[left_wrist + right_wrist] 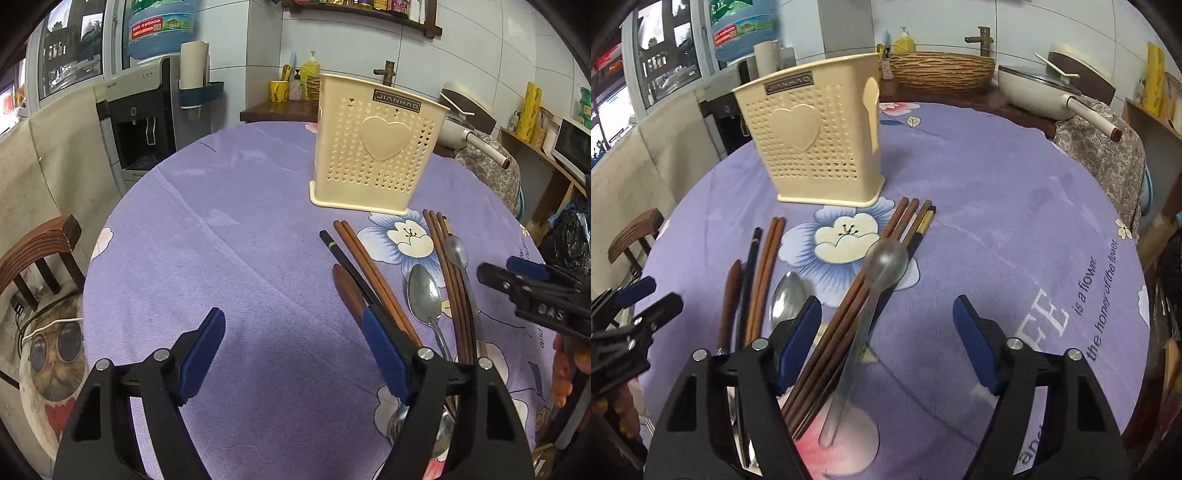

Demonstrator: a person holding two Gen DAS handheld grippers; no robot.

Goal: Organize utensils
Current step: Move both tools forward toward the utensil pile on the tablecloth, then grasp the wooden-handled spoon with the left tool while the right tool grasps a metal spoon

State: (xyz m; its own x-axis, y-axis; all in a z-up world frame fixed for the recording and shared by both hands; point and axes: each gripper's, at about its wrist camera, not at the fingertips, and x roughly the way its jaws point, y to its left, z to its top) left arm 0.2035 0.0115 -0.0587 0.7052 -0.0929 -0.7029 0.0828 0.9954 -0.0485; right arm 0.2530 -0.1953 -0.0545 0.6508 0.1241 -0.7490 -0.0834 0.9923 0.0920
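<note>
A cream perforated utensil holder (373,147) with a heart stands upright on the purple tablecloth; it also shows in the right wrist view (816,147). In front of it lie brown chopsticks (764,273), a black chopstick (750,280), a brown-handled utensil (729,306), a steel spoon (786,299), a second bundle of chopsticks (849,299) and a long steel spoon (882,266) lying on that bundle. My left gripper (293,339) is open and empty, left of the utensils. My right gripper (886,332) is open and empty, above the long spoon's handle.
The round table's cloth (221,240) has flower prints. A wooden chair (37,251) stands at the left. A water dispenser (147,122) is behind. A pan (1041,92) and woven basket (942,70) sit on the counter beyond.
</note>
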